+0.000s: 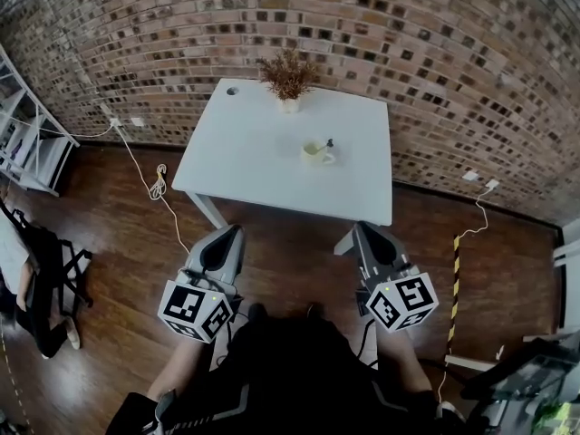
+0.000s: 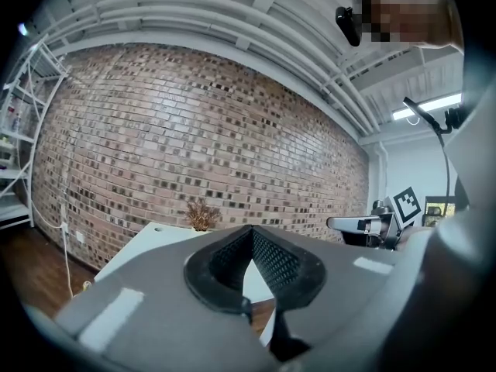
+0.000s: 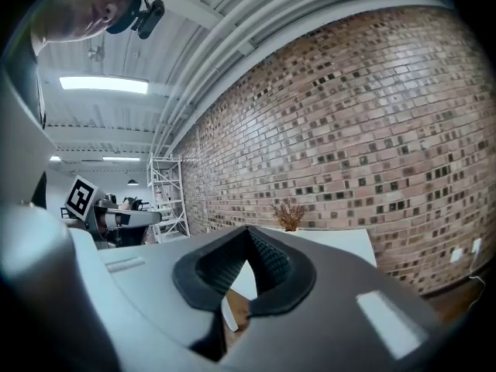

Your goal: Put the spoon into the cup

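A pale cup stands right of centre on the white table. A dark spoon handle sticks up at its right rim. Both grippers hover over the wood floor short of the table's near edge, far from the cup. My left gripper has its jaws together with nothing between them, and so does my right gripper. In the left gripper view the ribbed pads meet over the table. The right gripper view shows the same shut pads. The cup is hidden in both gripper views.
A dried plant in a small vase stands at the table's far edge against the brick wall. A white cable trails across the floor at the left, near a white shelf and a seated person. Striped tape marks the floor at the right.
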A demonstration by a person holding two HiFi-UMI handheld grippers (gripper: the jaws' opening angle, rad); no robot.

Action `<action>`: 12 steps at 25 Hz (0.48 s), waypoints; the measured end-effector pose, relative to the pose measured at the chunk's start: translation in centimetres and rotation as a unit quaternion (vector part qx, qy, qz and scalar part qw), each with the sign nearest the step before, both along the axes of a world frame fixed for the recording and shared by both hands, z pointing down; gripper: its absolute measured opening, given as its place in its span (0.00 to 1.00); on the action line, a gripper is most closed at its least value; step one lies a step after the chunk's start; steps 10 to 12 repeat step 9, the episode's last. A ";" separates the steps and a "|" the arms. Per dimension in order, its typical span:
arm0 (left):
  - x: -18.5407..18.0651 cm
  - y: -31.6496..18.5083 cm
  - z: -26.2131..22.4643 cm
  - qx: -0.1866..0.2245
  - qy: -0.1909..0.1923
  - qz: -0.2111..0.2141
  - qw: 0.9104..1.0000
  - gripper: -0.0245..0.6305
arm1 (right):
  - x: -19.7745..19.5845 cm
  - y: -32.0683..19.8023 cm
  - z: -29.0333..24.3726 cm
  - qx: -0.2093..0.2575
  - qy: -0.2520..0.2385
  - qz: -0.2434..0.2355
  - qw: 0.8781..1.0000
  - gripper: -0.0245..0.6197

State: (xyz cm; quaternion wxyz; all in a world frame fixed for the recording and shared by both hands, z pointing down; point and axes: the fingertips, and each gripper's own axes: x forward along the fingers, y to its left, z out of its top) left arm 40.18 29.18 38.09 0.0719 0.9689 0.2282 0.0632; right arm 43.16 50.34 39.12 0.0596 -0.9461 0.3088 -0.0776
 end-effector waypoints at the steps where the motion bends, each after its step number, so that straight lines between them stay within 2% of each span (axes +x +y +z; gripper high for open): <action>1: 0.0 0.0 0.0 0.001 0.000 -0.001 1.000 0.03 | 0.0 0.0 -0.1 0.001 0.001 -0.002 1.000 0.05; 12: 0.1 0.5 0.4 0.012 -0.002 -0.016 1.000 0.03 | 0.3 0.1 -1.1 -0.001 0.011 -0.009 1.000 0.05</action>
